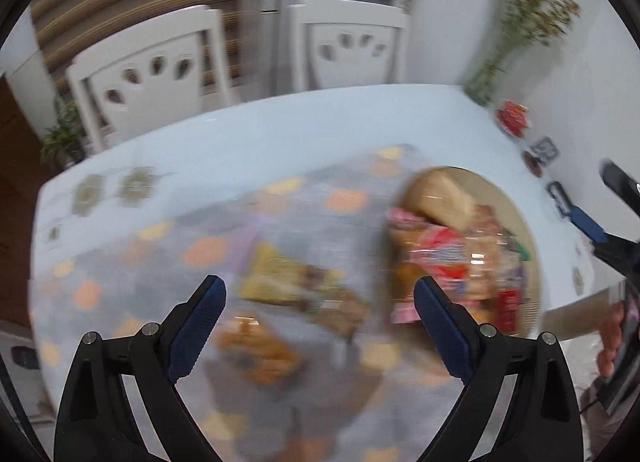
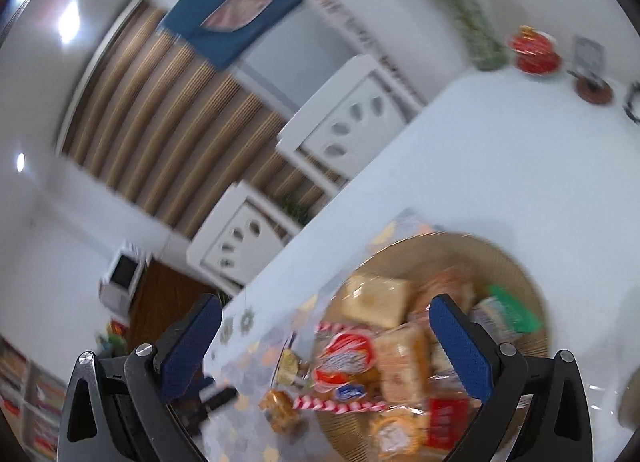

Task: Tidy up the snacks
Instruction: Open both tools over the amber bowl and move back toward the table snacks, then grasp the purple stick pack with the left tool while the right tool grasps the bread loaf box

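Both views are motion-blurred, so detail is rough.

Nearest, L view: left gripper has its fingers spread wide w/ nothing between them, hovering over loose snacks on the patterned mat. Below the gap is an orange-brown packet; just beyond it a yellow packet w/ a darker brown one touching its right side. Can't read any labels.

R view: right gripper is also spread wide and empty, above the near-left part of the round basket. A small orange packet and a yellowish one lie on the mat just outside the basket's left rim.

Step, as I judge it: mid-task, most snacks are already in the basket, a few are still out on the mat; both grippers are between grabs. Next move prob calls for the left gripper to drop onto the orange-brown packet and close across its short side. The wrappers look thin and crinkly, so a low, centred pinch is prob needed or it slips.

Snacks in basket: a jumbled pile of red-white wrappers, tan bread-like packs, one green pack at the far right, a red pack near the front.

Farther: white table, two white chairs, vase w/ stems at the far corner, red item beside it.
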### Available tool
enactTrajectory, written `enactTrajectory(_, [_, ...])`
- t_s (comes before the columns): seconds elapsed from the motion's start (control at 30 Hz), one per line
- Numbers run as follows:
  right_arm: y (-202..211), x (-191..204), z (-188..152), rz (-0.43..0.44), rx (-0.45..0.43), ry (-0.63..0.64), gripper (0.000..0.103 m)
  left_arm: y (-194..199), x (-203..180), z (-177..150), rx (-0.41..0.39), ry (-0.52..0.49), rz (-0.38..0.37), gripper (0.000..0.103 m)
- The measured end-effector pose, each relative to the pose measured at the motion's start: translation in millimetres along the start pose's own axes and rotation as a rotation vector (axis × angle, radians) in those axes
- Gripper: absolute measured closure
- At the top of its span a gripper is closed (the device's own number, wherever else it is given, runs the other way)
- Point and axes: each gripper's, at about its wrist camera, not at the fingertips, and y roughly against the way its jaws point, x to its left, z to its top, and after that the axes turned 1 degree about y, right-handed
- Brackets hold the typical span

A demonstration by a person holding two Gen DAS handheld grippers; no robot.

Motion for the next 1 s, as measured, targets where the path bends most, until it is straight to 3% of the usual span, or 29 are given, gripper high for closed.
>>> enactTrajectory(0.1, [-23.3,41.0,-21.9,0.014,0.057,0.114,0.000,-2.4,47.2,4.7,0.009,-0.002,0.090,0.008])
enactTrajectory(0.27, [-81.2,91.8,-78.9,0.046,0.221,0.245,0.000,-32.3,97.5,-2.8,0.085,0.016,0.147,0.008])
enactTrajectory(0.4, [-133.5,112.5,-133.0,0.039,0.361,0.334,0.000,-64.1,114.0,-19.0,0.155,0.011,0.143,0.008])
enactTrajectory(0.57, [-201.1,112.8,-190.5,-0.100,0.494,0.516,0.000,-113.9,103.8,-25.7,0.217,-0.082,0.074,0.009])
enactTrajectory(0.63, [-220.1,103.5,-199.4,-0.154,0.520,0.536,0.000,-142.7,92.4,-24.6,0.255,-0.191,0.117,0.008])
enactTrajectory(0.7, [-237.0,94.6,-206.7,-0.205,0.531,0.558,0.000,-165.4,89.2,-25.6,0.289,-0.251,0.186,0.000])
enactTrajectory(0.77, [-243.4,96.2,-217.0,-0.242,0.488,0.634,0.000,-171.7,106.8,-17.4,0.290,-0.140,0.093,0.000])
enactTrajectory(0.87, [-251.0,100.8,-233.3,-0.317,0.469,0.752,0.000,-168.0,105.1,-18.4,0.254,-0.171,0.101,0.000])
enactTrajectory(1.0, [-249.4,95.2,-234.6,-0.331,0.412,0.714,0.000,-164.0,106.0,-21.9,0.226,-0.168,0.089,0.000])
